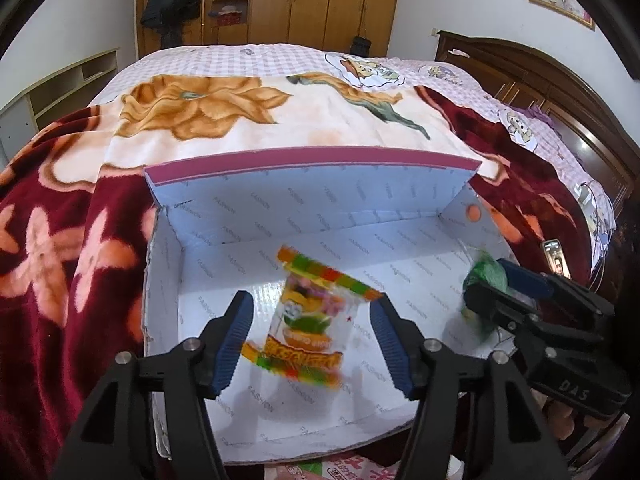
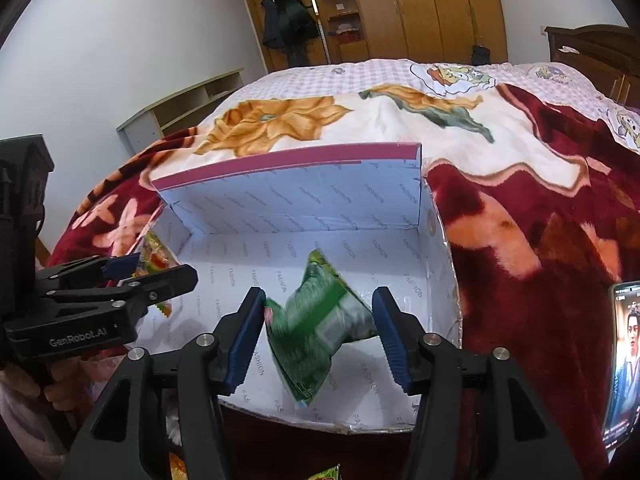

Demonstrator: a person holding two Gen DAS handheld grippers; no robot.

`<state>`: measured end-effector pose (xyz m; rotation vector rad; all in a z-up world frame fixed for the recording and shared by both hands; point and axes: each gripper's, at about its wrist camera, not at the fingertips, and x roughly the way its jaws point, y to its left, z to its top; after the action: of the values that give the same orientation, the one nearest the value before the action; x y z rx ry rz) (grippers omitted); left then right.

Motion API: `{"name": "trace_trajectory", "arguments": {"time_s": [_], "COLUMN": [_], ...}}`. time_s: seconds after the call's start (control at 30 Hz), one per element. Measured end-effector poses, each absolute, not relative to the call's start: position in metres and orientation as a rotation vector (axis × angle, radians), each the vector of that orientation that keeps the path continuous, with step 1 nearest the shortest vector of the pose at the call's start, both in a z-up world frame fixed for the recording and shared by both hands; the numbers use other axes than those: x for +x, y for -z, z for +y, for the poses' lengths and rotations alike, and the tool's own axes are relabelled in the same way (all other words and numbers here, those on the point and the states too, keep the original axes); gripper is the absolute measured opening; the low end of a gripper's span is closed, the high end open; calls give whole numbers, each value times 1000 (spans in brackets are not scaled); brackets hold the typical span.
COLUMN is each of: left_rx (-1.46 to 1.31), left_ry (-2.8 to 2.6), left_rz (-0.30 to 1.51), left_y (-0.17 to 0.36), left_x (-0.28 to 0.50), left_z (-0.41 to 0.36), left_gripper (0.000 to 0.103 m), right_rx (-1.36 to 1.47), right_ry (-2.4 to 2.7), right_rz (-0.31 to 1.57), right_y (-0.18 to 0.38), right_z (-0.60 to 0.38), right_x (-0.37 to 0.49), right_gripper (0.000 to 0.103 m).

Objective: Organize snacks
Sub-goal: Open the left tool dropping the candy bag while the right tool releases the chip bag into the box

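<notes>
An open white cardboard box (image 1: 224, 256) with a raised lid sits on the bed; it also shows in the right wrist view (image 2: 280, 216). My left gripper (image 1: 314, 338) is open above the box, and an orange-and-green snack packet (image 1: 310, 316), blurred, is between its fingers without being pinched. My right gripper (image 2: 320, 336) is open too, with a blurred green snack packet (image 2: 320, 324) between its fingers over the box floor. Each gripper shows in the other's view: the right one (image 1: 492, 284) at the box's right side, the left one (image 2: 148, 272) at its left.
The box rests on a red and cream floral blanket (image 1: 60, 240) over a checked bed sheet (image 1: 248, 56). A phone (image 2: 624, 360) with a lit screen lies at the right. More snack packets (image 1: 320, 468) lie in front of the box. Wardrobes and a headboard stand behind.
</notes>
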<state>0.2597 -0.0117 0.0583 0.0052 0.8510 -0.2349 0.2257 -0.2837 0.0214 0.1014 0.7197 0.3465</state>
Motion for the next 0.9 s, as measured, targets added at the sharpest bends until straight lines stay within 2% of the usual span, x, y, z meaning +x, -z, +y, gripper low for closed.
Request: {"name": "trace_trajectory", "arguments": {"time_s": [0.27, 0.9], "left_rx": [28, -19], "left_ry": [217, 196], "left_rz": [803, 760], "left_y": [-68, -83], "left_x": [249, 191], "left_z": [-15, 1], "left_gripper": [79, 80], "right_rx": [94, 121], "right_ry": [-340, -369], "right_rz": [694, 649], "right_y": [-28, -44], "right_z": [-287, -284], "right_x": [216, 173], "right_gripper": [62, 62]}}
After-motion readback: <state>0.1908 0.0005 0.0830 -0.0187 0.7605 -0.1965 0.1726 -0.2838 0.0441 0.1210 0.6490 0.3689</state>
